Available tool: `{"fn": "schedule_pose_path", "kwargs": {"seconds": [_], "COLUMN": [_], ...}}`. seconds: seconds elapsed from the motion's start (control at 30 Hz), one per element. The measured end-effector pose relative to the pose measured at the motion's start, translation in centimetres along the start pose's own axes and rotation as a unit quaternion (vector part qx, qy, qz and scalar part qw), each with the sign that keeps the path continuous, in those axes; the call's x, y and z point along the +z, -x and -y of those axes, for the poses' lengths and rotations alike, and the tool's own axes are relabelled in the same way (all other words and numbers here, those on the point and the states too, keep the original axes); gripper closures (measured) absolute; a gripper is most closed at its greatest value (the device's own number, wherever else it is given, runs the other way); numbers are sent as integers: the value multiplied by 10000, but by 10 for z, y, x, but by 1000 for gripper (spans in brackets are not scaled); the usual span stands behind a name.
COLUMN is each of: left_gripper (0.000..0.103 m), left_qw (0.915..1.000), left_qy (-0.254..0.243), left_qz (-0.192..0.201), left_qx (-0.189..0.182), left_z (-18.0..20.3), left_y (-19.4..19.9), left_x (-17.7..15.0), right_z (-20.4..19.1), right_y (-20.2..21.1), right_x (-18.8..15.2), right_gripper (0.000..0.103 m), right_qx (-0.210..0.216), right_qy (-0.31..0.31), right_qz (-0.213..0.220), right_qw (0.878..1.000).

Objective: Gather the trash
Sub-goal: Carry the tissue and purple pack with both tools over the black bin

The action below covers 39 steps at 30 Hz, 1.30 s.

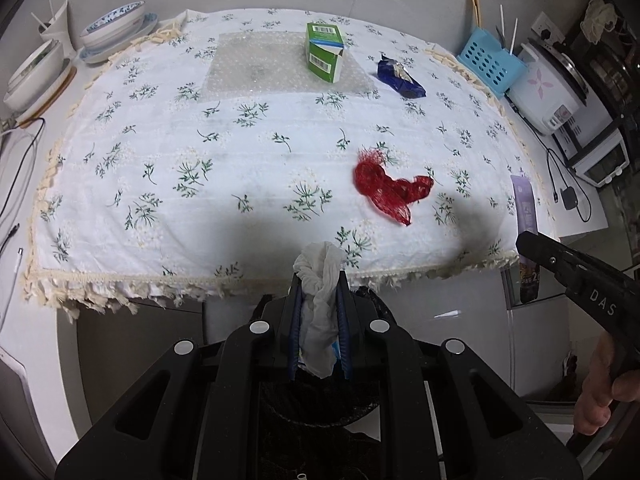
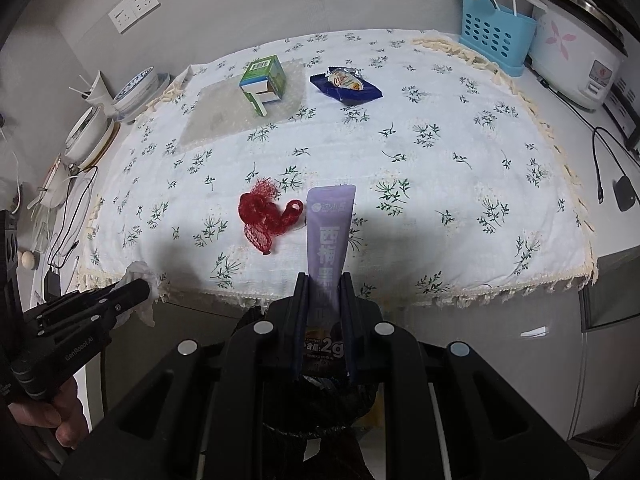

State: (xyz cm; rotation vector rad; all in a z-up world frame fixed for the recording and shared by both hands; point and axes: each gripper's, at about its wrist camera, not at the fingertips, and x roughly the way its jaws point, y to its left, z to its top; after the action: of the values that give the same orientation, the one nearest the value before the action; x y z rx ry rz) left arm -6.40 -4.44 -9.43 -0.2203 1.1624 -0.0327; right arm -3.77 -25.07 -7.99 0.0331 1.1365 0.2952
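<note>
My left gripper [image 1: 319,280] is shut on a crumpled white tissue [image 1: 320,312], held just off the table's front edge above a dark bin [image 1: 320,412]. My right gripper [image 2: 323,280] is shut on a purple snack wrapper [image 2: 329,236], also past the front edge over the bin [image 2: 320,428]. On the floral tablecloth [image 1: 200,152] lie a red mesh net [image 1: 388,188], a green carton [image 1: 325,53] and a blue snack packet [image 1: 400,77]. These also show in the right wrist view: net [image 2: 266,214], carton [image 2: 264,84], packet [image 2: 346,85].
Bowls and plates [image 1: 112,28] stand at the table's far left. A blue utensil basket [image 1: 490,64], a rice cooker [image 1: 552,88] and a toaster oven [image 1: 600,156] stand at the right. Cables [image 1: 16,152] lie along the left edge.
</note>
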Motion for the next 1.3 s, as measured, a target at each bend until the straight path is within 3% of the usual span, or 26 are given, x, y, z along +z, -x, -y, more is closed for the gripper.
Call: {"fn": "schedule_pose_path", "kwargs": {"seconds": [0.73,1.3], "left_gripper": [89,89], "left_qw": [9998,9989], "left_qy": [6,152], "left_qz": [-162,-412], "left_qx": [72,150], "left_z": [18,6], "left_y": [-11,-51], "left_x": [-50,-93], "right_z": [4,5], "right_y": [-4,-49], "right_x": [-52,-100], "right_gripper": [88,88], "right_qx": [-23,-74], "right_qy": [244,393], "right_qz": [-217,-607], "right_qw": [9995,9974]}}
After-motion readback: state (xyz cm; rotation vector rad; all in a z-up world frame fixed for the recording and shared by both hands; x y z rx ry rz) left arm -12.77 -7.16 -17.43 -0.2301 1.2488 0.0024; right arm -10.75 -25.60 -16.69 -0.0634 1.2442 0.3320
